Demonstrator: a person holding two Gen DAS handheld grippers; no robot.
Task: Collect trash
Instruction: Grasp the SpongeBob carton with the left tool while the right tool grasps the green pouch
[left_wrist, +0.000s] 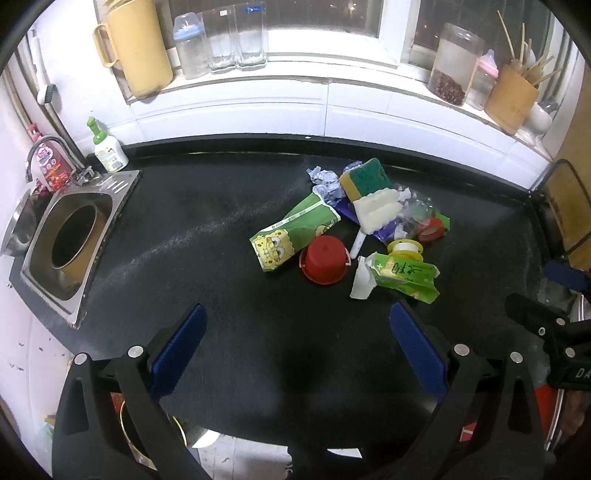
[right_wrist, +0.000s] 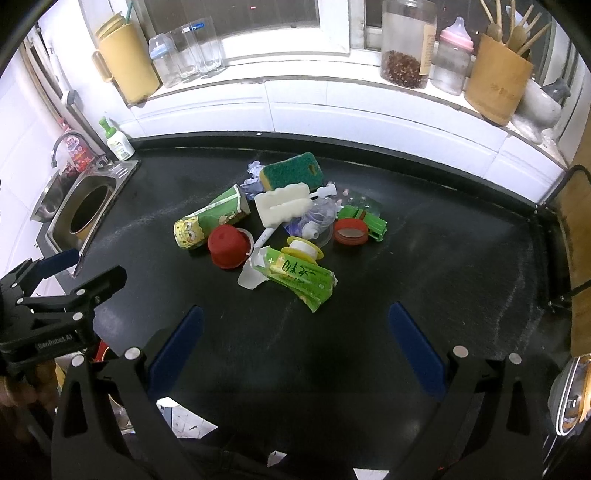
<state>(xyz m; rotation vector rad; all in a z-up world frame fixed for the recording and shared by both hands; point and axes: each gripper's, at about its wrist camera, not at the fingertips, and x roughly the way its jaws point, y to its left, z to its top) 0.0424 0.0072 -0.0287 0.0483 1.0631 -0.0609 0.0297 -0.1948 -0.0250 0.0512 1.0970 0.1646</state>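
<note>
Left wrist view, itemised by size: black stone kitchen counter (left_wrist: 221, 229); steel sink with round drain opening (left_wrist: 70, 236) at its far left; trash heap at mid-counter, well ahead of both tools. Heap contents: green cartoon-printed drink carton (left_wrist: 291, 232) lying on its side; crumpled green snack wrapper (left_wrist: 404, 275) nearest the tools; green-and-yellow scouring sponge (left_wrist: 365, 176) at the back; white ridged foam brush head (left_wrist: 376, 208) just in front of it; small red plastic bucket (left_wrist: 324, 259), tipped, touching the carton; red jar lid (left_wrist: 430, 229); yellow-rimmed spool of white tape (left_wrist: 404, 248). Risks, judged: items overlap, so a pinch on one may drag or scatter neighbours; the rounded bucket may roll away; the thin wrapper may slip from the pads. Left gripper (left_wrist: 297, 323): jaws spread wide, holding nothing, touching nothing. Right gripper (right_wrist: 295, 323): likewise wide apart and empty, above bare counter.
</note>
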